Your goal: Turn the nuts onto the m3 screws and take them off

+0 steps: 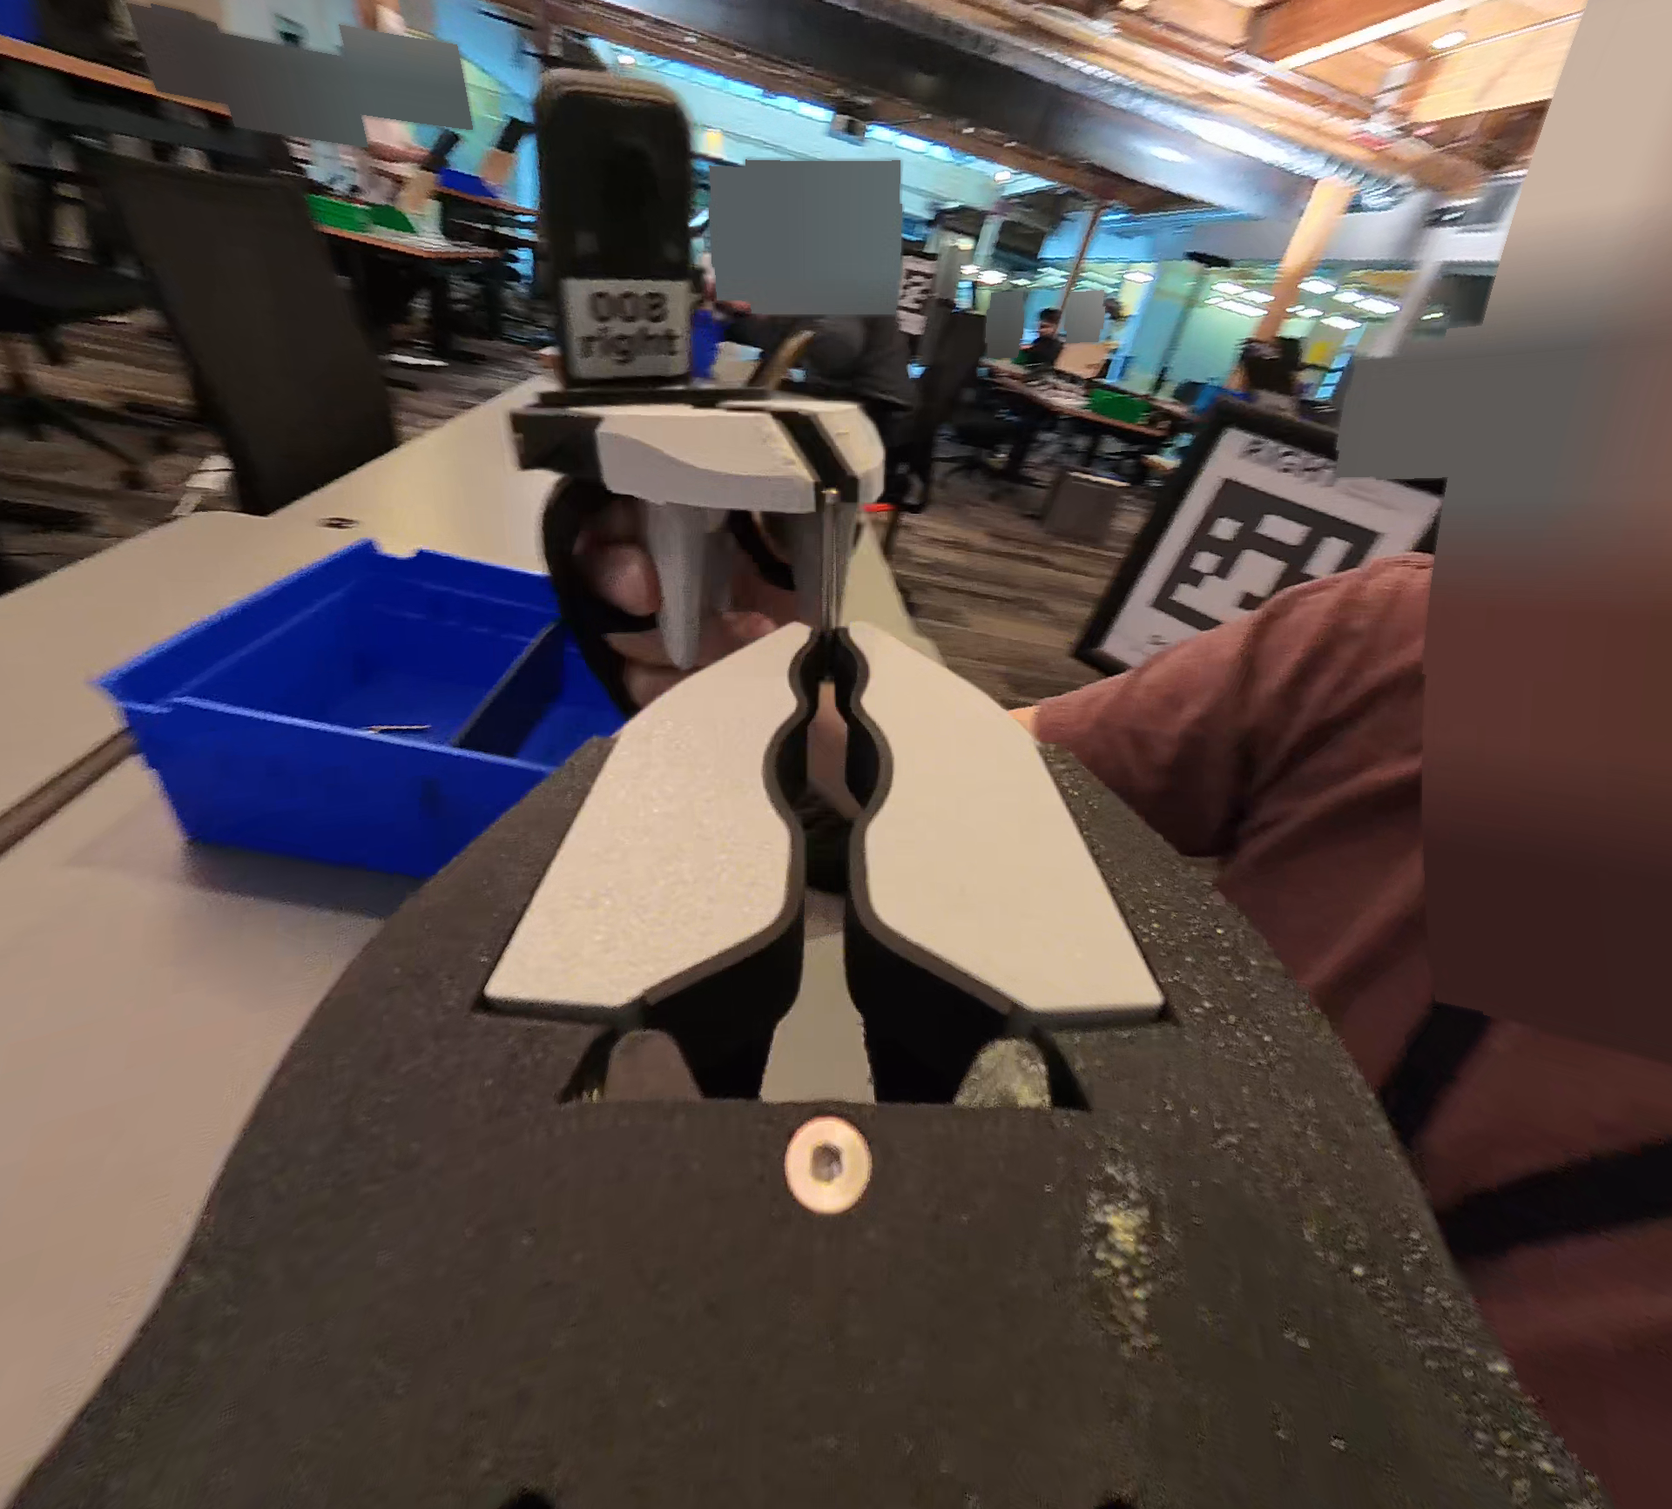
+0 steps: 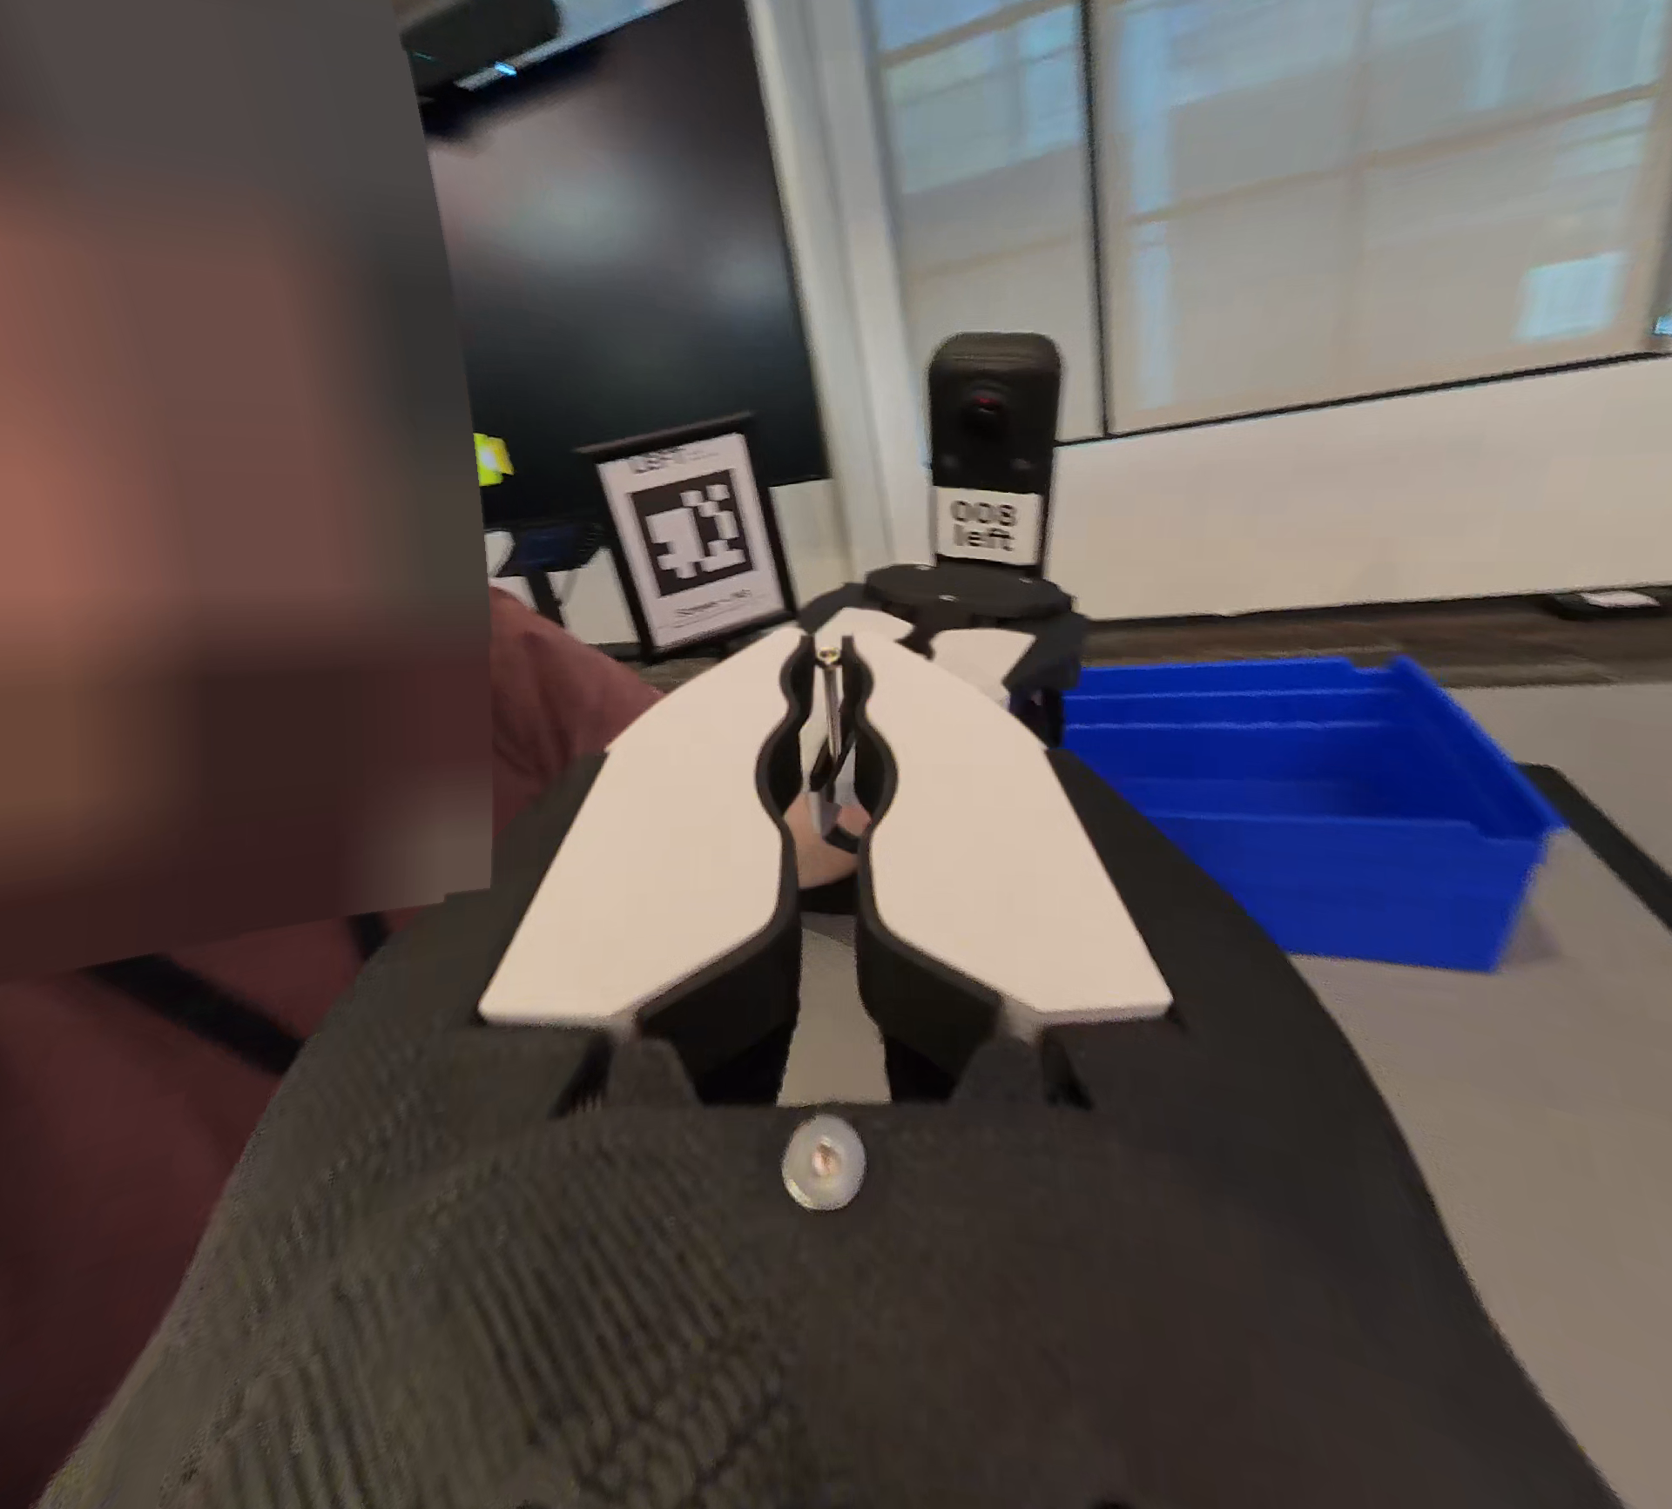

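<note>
A thin steel m3 screw stands nearly upright in the air between my two grippers. My left gripper is shut on its lower end. My right gripper, held by a hand, faces me and pinches the top end. In the right wrist view my right gripper is shut on a small brass-coloured nut at the screw's tip. The screw's shaft runs down behind the gap between its fingers. The left gripper's tips are hidden there; only its camera housing shows.
A blue bin sits on the grey table to the left, with a loose screw in it; it also shows in the right wrist view. A person's maroon sleeve is close on the right. A framed marker board stands behind.
</note>
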The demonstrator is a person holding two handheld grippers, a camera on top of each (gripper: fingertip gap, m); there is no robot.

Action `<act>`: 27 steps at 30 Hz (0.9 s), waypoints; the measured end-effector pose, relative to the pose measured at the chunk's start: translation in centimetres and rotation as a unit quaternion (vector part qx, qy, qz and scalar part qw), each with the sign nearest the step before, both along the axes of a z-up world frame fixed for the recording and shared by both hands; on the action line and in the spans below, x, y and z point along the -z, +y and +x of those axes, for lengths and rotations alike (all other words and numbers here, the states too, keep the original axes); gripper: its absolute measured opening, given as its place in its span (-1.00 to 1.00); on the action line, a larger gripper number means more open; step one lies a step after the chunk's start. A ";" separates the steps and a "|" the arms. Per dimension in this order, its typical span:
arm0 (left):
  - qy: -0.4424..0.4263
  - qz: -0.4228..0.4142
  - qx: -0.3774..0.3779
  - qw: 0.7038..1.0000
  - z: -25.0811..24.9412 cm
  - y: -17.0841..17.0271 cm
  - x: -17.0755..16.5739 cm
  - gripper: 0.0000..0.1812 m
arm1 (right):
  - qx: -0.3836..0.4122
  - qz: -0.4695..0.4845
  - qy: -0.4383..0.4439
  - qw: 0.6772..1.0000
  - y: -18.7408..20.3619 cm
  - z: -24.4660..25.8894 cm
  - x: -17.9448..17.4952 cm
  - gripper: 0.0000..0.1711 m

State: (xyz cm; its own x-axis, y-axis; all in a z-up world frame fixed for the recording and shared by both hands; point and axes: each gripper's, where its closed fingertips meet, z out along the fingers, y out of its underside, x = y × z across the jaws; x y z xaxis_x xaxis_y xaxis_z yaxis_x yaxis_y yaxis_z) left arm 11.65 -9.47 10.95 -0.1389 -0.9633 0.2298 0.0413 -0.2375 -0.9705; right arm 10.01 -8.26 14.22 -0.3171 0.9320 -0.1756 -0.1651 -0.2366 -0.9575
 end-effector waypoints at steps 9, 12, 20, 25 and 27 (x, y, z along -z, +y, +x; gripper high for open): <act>-0.004 -0.078 0.163 0.984 0.4 -3.7 0.3 -0.98 | -0.161 -0.019 0.074 0.984 -3.0 1.4 -0.5 -0.93; 0.002 -0.067 0.152 0.986 0.4 -3.5 0.5 -0.98 | -0.143 -0.017 0.061 0.988 -2.5 1.6 -0.5 -0.93; 0.045 0.016 0.062 0.997 -0.6 -2.2 0.1 -0.98 | 0.213 0.151 -0.405 0.877 3.7 14.9 10.0 -0.93; 0.061 0.051 0.041 0.996 -0.8 -2.2 0.2 -0.98 | 0.246 0.045 -0.574 0.779 5.5 23.7 18.3 -0.91; 0.061 0.047 0.043 0.996 -0.8 -2.1 0.2 -0.98 | 0.211 0.027 -0.579 0.787 5.1 23.5 19.7 -0.91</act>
State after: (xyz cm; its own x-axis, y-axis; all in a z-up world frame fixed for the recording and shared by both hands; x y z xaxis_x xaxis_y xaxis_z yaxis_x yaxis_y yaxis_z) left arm 10.81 -11.57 10.76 -0.1985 -0.9671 0.1588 -0.0955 -0.1422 -0.9852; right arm 33.46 -3.14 -5.45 0.3669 0.9273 -0.0744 0.7731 -0.3484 -0.5301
